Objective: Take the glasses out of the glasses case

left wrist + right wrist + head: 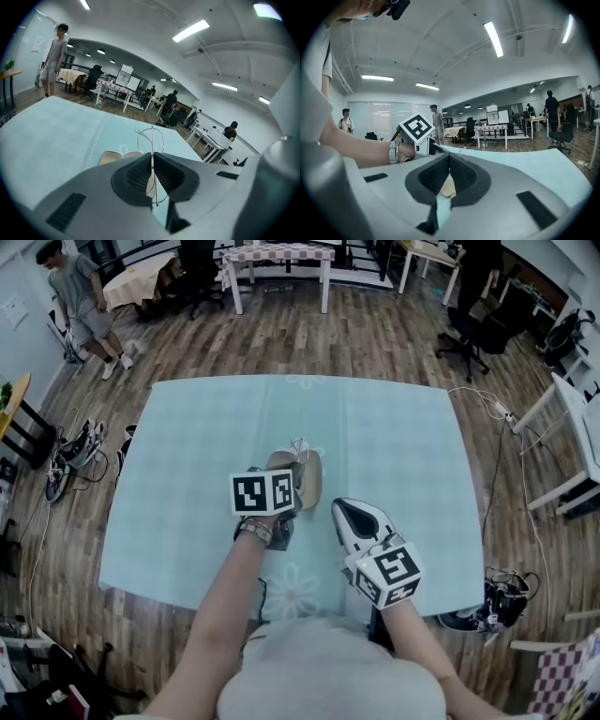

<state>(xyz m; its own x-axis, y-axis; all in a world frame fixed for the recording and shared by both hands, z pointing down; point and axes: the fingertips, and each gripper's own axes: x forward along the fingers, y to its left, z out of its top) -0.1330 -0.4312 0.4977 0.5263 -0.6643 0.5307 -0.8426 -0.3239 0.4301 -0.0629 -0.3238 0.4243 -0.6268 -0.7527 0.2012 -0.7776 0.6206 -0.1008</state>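
Observation:
A beige glasses case [312, 479] lies open in the middle of the table [187, 456], which has a pale blue cloth. My left gripper [292, 478] is just over it, shut on thin wire-framed glasses [302, 448] that stick out past its tips. In the left gripper view the frame [151, 138] is pinched between the jaws of that gripper [152, 158], with the case [111, 157] below. My right gripper [340, 507] is to the right of the case, shut with nothing in it. In its own view the right gripper [449, 158] shows the case [448, 186] through the gap under its tips.
The table's near edge [281, 601] is close to the person's body. A person [82, 294] stands at the back left. Office chairs [466, 334] and white tables [278, 257] stand beyond. A white desk [574, 427] is on the right, and shoes [70, 457] lie on the floor at left.

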